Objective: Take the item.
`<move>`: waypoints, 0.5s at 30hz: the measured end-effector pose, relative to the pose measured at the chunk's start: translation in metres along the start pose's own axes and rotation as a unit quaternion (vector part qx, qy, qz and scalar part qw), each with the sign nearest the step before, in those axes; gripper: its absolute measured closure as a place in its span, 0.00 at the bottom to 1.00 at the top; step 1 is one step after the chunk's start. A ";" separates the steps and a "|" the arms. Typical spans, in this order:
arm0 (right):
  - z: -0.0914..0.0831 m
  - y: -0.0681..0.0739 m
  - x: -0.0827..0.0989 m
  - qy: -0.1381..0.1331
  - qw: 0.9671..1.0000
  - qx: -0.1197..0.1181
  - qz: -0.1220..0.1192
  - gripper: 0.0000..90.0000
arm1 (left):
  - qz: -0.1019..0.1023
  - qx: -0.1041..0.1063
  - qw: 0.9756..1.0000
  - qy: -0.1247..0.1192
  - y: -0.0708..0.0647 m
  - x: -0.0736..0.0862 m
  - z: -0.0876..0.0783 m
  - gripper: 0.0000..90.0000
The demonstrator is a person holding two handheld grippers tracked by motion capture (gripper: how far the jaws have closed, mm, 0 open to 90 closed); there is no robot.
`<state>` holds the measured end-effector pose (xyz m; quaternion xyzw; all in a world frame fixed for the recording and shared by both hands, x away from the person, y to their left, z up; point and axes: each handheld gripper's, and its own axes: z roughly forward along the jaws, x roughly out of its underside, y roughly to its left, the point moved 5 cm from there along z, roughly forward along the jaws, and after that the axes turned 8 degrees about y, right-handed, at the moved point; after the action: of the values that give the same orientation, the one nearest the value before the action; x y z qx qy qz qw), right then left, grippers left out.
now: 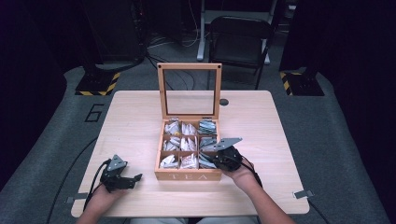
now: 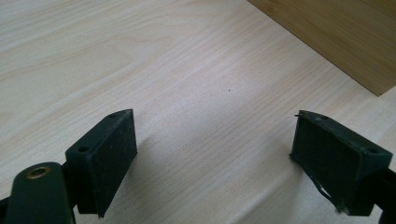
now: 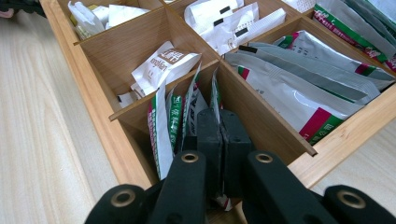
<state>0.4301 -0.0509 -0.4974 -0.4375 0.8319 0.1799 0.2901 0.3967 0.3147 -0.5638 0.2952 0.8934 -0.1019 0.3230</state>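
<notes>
High view shows a wooden tea box at the middle of the table, its glass lid upright, with the left gripper resting apart on bare wood and the right gripper over the box's near right corner. Right gripper view shows what the high view cannot: jaws closed on a tea packet in a corner compartment, packet print unreadable. Left gripper view shows jaws wide apart, holding nothing. Nine compartments hold packets.
</notes>
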 end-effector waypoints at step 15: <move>-0.003 0.000 0.000 -0.001 1.000 0.002 0.000 0.99 | -0.001 0.001 1.000 0.000 0.000 0.000 0.000 0.15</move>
<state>0.4291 -0.0523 -0.4952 -0.4366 0.8320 0.1787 0.2919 0.3966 0.3145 -0.5638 0.2947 0.8934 -0.1031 0.3229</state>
